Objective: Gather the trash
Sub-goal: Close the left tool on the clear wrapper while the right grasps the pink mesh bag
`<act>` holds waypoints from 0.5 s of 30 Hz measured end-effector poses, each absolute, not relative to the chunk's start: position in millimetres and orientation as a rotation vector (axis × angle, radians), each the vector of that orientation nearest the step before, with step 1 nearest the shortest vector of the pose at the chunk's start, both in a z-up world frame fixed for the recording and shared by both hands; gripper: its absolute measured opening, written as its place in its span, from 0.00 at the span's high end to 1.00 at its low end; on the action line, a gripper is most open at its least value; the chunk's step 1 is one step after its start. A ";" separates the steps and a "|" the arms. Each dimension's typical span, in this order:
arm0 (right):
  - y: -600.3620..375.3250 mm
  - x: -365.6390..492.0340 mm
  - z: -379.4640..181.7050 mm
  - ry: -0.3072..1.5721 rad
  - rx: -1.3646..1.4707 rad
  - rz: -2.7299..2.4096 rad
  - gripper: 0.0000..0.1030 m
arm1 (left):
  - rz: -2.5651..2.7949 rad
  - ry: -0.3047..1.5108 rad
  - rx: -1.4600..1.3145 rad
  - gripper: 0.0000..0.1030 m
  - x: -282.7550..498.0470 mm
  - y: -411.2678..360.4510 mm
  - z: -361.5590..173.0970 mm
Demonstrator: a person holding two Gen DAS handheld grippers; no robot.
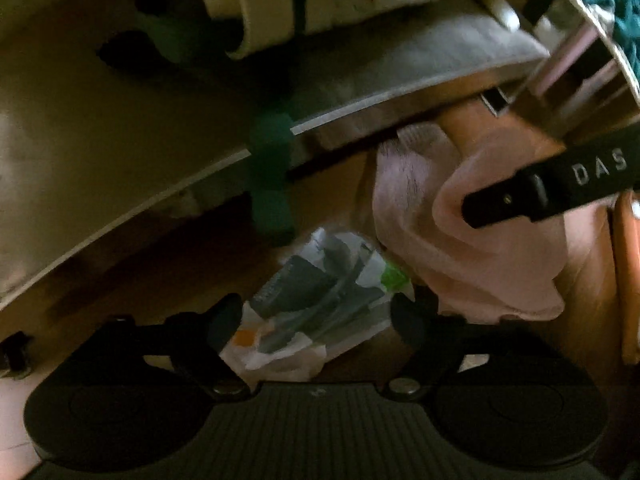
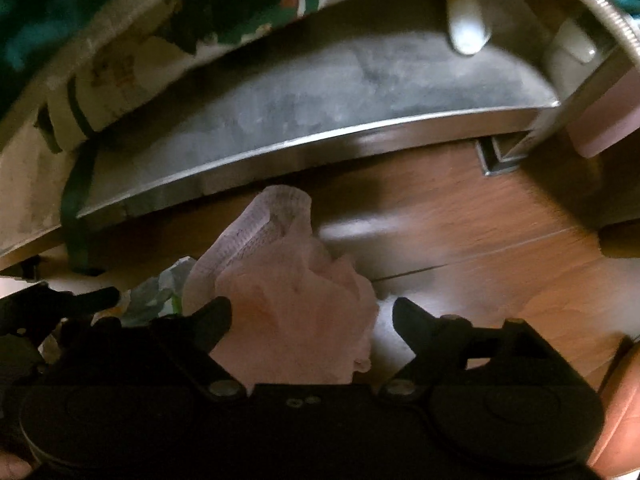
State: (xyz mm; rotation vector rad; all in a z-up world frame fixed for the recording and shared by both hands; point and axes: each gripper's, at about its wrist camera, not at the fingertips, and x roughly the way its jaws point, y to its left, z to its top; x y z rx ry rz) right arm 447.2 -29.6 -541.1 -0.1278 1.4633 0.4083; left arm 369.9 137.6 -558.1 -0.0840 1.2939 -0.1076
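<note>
A crumpled grey-and-white wrapper (image 1: 316, 280) with green and orange spots lies on the wooden floor (image 2: 460, 216). My left gripper (image 1: 318, 310) points down over it, and both fingertips touch its sides. Right beside the wrapper lies a bunched pale pink cloth (image 2: 288, 280), ribbed like a sock. My right gripper (image 2: 310, 312) stands open astride this cloth: the left fingertip (image 2: 216, 312) touches it and the right one stands clear of it. One black finger (image 1: 504, 200) of the right gripper shows over the pink cloth (image 1: 480, 264) in the left wrist view.
A low metal shelf (image 2: 320, 136) hangs just beyond both items, with a metal leg (image 2: 532, 140) at the right. A green strap (image 1: 270, 176) hangs over its edge. Patterned fabric (image 2: 132, 68) lies on top. An orange-brown object (image 2: 624, 384) stands at the right.
</note>
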 end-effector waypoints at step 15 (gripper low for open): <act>-26.6 442.9 -559.5 1.474 -0.157 0.380 0.56 | -0.103 1.313 -0.143 0.63 374.9 130.4 -579.0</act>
